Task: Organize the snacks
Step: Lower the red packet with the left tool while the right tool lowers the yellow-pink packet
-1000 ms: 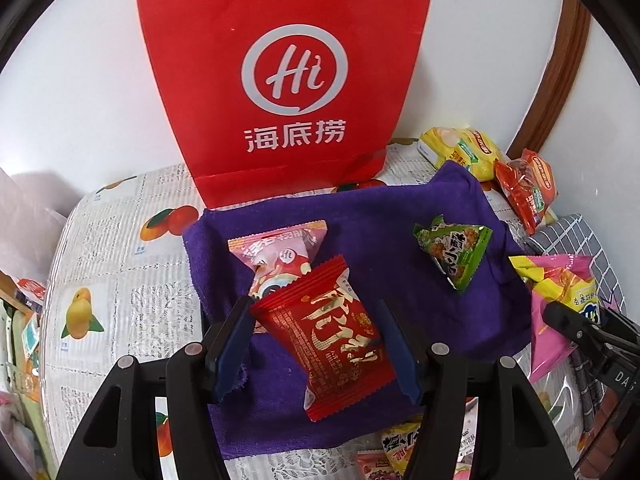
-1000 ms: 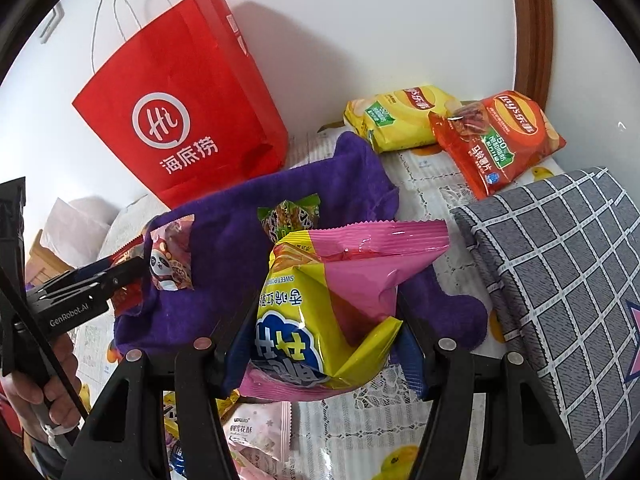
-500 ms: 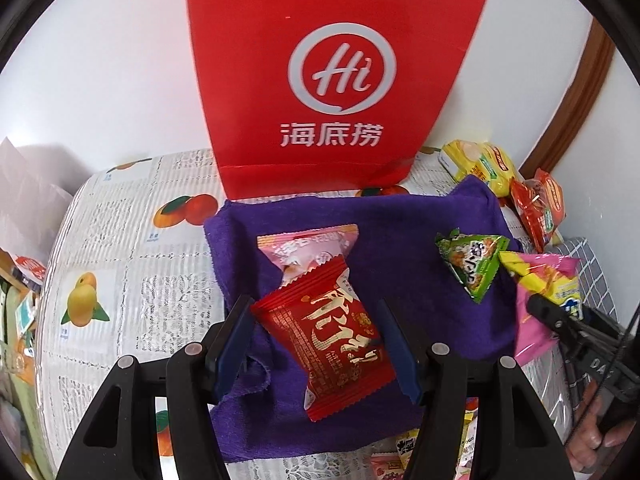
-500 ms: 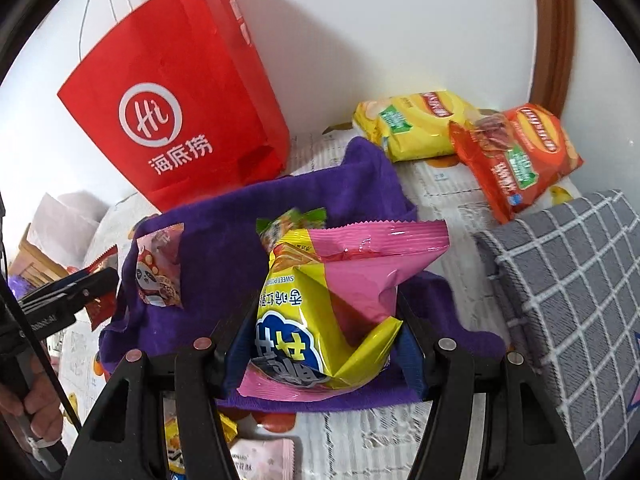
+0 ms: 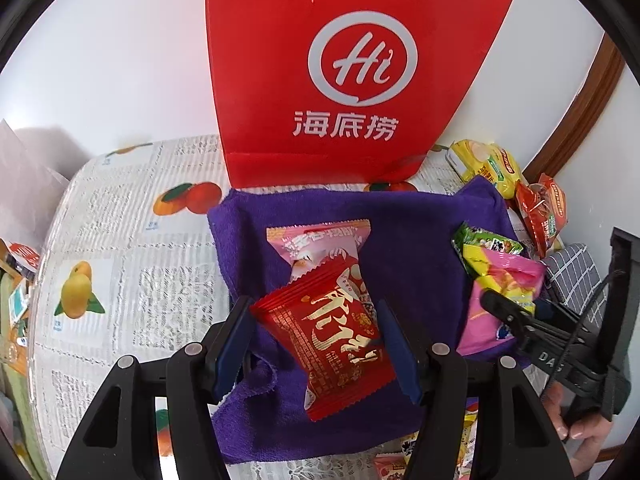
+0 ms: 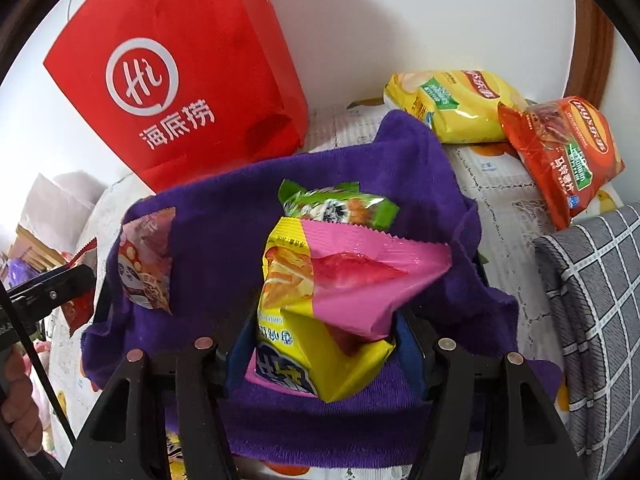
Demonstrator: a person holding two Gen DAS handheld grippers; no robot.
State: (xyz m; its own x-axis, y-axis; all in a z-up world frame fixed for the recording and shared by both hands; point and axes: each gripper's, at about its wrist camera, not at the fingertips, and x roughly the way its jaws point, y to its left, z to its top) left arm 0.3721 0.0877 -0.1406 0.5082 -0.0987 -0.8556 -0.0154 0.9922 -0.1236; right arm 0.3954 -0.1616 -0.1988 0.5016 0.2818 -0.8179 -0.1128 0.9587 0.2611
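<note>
My left gripper is shut on a red snack packet with gold lettering, held just above the purple towel. A pink packet lies on the towel right behind it. My right gripper is shut on a yellow and pink snack bag, low over the towel. A small green packet lies on the towel just beyond that bag. In the left wrist view the right gripper and its bag show at the towel's right edge.
A tall red paper bag stands against the wall behind the towel. Yellow and orange crisp bags lie at the back right. A grey checked cushion lies at the right. More packets lie below the towel's near edge.
Both grippers have moved forward over the towel, each keeping its packet. The right gripper's bag now sits close behind the green packet, and the red bag looms larger.
</note>
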